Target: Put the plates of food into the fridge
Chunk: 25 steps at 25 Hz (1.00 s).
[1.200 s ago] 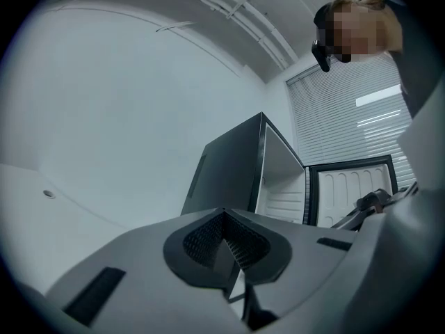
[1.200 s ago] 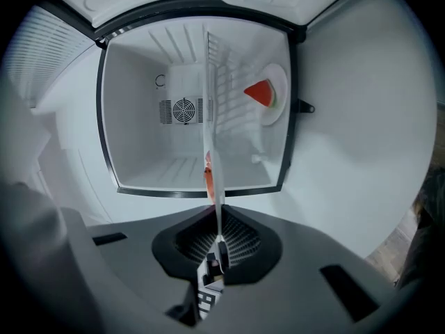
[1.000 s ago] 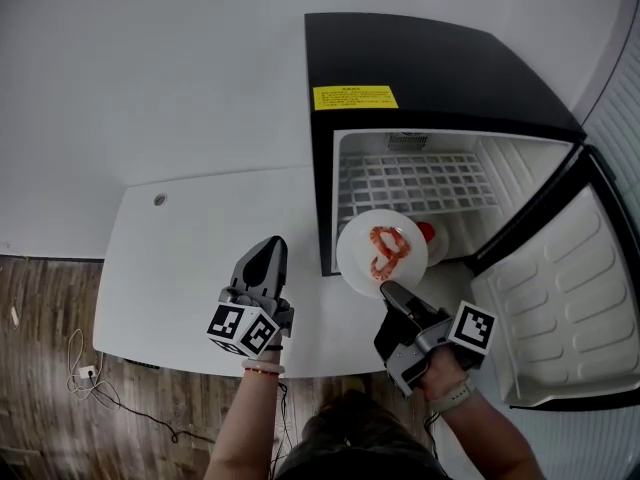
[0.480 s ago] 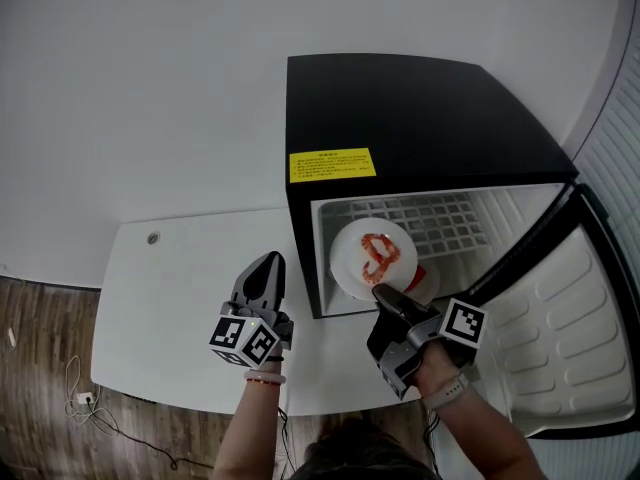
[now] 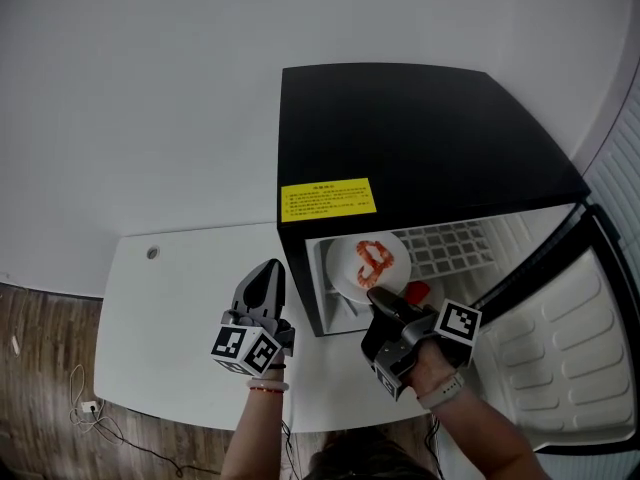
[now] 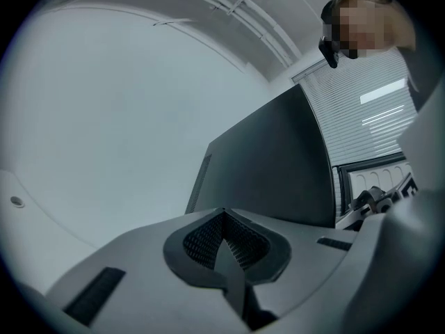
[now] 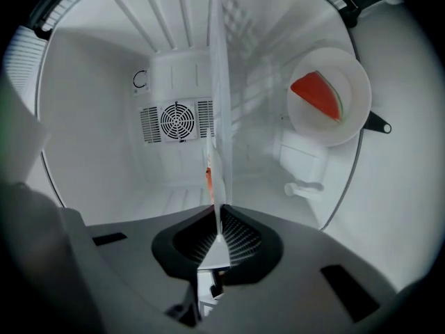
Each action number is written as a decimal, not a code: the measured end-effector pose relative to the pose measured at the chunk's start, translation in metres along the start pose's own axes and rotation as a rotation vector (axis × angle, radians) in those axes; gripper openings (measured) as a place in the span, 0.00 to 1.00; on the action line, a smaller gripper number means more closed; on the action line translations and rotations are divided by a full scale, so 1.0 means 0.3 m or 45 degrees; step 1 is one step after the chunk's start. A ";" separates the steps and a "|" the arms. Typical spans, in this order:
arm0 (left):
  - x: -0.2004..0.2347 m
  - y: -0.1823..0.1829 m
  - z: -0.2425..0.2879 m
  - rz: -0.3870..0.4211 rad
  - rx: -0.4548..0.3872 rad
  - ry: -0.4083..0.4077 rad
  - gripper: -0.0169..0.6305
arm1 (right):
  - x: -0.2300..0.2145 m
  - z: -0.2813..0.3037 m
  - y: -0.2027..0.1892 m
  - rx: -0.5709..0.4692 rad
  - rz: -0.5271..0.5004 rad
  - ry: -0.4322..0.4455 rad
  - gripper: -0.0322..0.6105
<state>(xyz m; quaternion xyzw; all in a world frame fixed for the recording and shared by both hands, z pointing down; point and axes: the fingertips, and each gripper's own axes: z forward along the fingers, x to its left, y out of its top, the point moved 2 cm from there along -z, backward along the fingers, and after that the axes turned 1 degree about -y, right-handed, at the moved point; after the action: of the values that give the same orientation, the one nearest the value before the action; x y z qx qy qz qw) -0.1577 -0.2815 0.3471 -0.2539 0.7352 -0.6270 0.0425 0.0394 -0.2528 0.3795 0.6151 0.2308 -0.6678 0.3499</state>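
Head view: my right gripper (image 5: 374, 294) clamps plate of red food (image 5: 368, 263) by near rim, frame centre, just inside open fridge (image 5: 420, 128).
Left gripper view: my left gripper (image 6: 224, 218) closed, empty, kept clear.
Right gripper view: rim pinched edge-on for shelving; second plate (image 7: 327, 96) upper right.

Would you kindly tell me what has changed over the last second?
The right hand-held gripper, shut on the plate of red food, carried it from the doorway deeper into the fridge. Nothing was taken or released. The left hand-held gripper stayed shut and empty above the table; the door stayed open.
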 end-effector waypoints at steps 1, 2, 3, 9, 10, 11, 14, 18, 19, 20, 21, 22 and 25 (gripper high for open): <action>0.004 -0.002 0.002 -0.002 -0.001 0.001 0.04 | 0.002 0.007 0.004 -0.003 0.008 -0.005 0.08; 0.007 -0.005 0.004 -0.005 -0.001 0.003 0.04 | 0.003 0.013 0.008 -0.008 0.014 -0.010 0.08; 0.010 -0.009 0.007 -0.007 0.000 0.003 0.04 | 0.004 0.018 0.011 -0.013 0.018 -0.016 0.08; 0.008 -0.027 0.029 -0.014 0.009 -0.011 0.04 | 0.006 0.029 0.015 -0.022 0.032 -0.052 0.08; 0.008 -0.028 0.032 -0.015 0.010 -0.012 0.04 | 0.007 0.030 0.015 -0.020 0.027 -0.053 0.08; 0.007 -0.030 0.034 -0.018 0.010 -0.013 0.04 | 0.008 0.031 0.015 -0.018 0.017 -0.051 0.08; 0.001 -0.032 0.036 -0.023 0.009 -0.017 0.04 | 0.017 0.030 0.016 -0.013 -0.011 -0.019 0.08; -0.008 -0.028 0.030 -0.023 0.018 -0.016 0.04 | 0.017 0.025 0.013 -0.008 -0.035 0.012 0.08; -0.009 -0.030 0.029 -0.022 0.019 -0.019 0.04 | 0.018 0.023 0.010 -0.004 -0.049 0.015 0.08; -0.009 -0.034 0.027 -0.021 0.020 -0.022 0.04 | 0.020 0.023 0.007 0.002 -0.062 0.021 0.08; -0.010 -0.037 0.025 -0.021 0.021 -0.022 0.04 | 0.022 0.023 0.003 0.012 -0.071 0.032 0.09; -0.011 -0.039 0.022 -0.022 0.022 -0.021 0.04 | 0.024 0.024 -0.002 0.023 -0.078 0.046 0.10; -0.013 -0.040 0.010 -0.024 0.024 -0.017 0.04 | 0.028 0.022 -0.019 0.052 -0.111 0.076 0.17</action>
<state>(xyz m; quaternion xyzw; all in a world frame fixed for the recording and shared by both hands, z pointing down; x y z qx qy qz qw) -0.1494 -0.2837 0.3569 -0.2646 0.7266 -0.6325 0.0438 0.0309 -0.2554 0.3716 0.6312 0.2540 -0.6683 0.3006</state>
